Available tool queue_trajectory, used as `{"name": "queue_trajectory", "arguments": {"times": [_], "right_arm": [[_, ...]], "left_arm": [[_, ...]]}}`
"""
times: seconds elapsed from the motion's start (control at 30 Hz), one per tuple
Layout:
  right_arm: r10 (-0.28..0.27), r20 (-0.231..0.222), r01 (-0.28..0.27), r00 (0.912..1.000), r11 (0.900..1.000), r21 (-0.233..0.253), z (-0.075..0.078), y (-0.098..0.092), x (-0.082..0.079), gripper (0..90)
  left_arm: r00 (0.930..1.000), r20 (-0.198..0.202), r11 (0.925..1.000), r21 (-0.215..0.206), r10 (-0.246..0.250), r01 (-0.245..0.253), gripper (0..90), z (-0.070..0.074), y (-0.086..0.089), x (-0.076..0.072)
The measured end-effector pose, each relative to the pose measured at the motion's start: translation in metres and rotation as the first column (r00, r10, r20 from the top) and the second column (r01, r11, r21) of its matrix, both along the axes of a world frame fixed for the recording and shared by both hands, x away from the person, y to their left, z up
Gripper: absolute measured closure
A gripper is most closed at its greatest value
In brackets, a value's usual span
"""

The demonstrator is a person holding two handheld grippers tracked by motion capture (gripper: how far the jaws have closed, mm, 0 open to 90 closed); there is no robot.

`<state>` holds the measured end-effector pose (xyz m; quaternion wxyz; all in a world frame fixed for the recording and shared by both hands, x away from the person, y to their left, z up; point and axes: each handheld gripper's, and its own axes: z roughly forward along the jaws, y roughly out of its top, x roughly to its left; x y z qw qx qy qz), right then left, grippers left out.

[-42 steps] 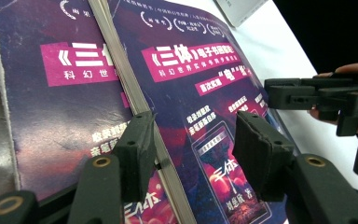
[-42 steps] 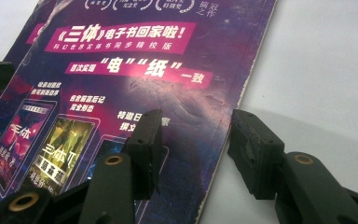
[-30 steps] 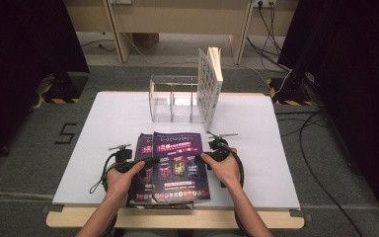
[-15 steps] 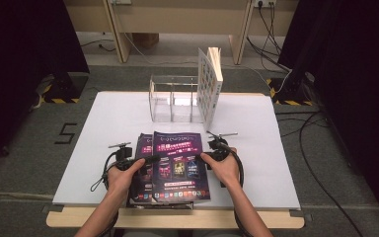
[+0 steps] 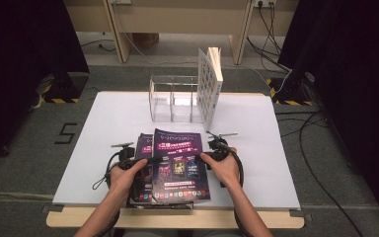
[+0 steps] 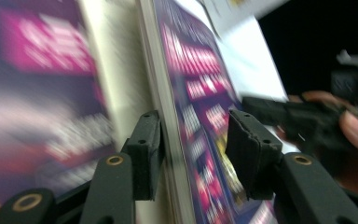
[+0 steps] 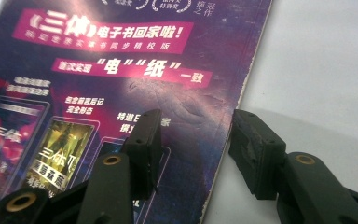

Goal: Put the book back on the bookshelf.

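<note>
Little has shifted: both hands stay at the top magazine (image 5: 179, 165) on the stack near the desk (image 5: 276, 148) front, left claw (image 6: 193, 154) and right claw (image 7: 193, 149) wide, straddling opposite edges, probably to lift it.

Your forearms are bare, no sleeves. Each hand carries a black gripper: the left gripper (image 6: 193, 154) and right gripper (image 7: 193, 154) have matte block pads, brass-ringed rivets behind them, black cables looping off the rear
</note>
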<state>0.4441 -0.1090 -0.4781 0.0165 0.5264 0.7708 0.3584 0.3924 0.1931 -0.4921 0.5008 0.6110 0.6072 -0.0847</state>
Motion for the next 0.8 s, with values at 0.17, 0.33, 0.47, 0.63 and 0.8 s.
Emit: {"name": "queue_trajectory", "arguments": {"times": [0.17,0.33,0.47,0.63,0.8], "right_arm": [[0.003,-0.001,-0.003,1.0000,1.000,0.000,0.000,0.000,0.000,54.0],[0.006,-0.015,-0.006,0.9999,1.000,0.000,0.001,0.000,0.002,53.8],[0.016,-0.030,-0.016,0.9994,1.000,0.022,0.001,-0.003,0.005,53.6],[0.028,-0.035,-0.027,0.9990,0.999,0.017,0.002,-0.001,0.009,51.8],[0.033,-0.024,-0.032,0.9992,0.999,0.022,0.004,0.000,0.018,51.4]], "left_arm": [[0.9998,-0.017,0.9999,0.014,0.010,-0.010,69.7,-0.004,0.004,0.002],[0.9997,-0.009,0.9993,0.029,-0.022,0.022,79.8,0.001,0.005,0.003],[0.9987,-0.003,0.9982,0.032,-0.051,0.051,82.1,0.004,0.007,0.004],[0.9966,-0.015,0.9962,0.031,-0.081,0.082,82.6,0.003,0.016,0.003],[0.9923,-0.028,0.9920,0.036,-0.120,0.121,82.7,0.003,0.024,0.004]]}}
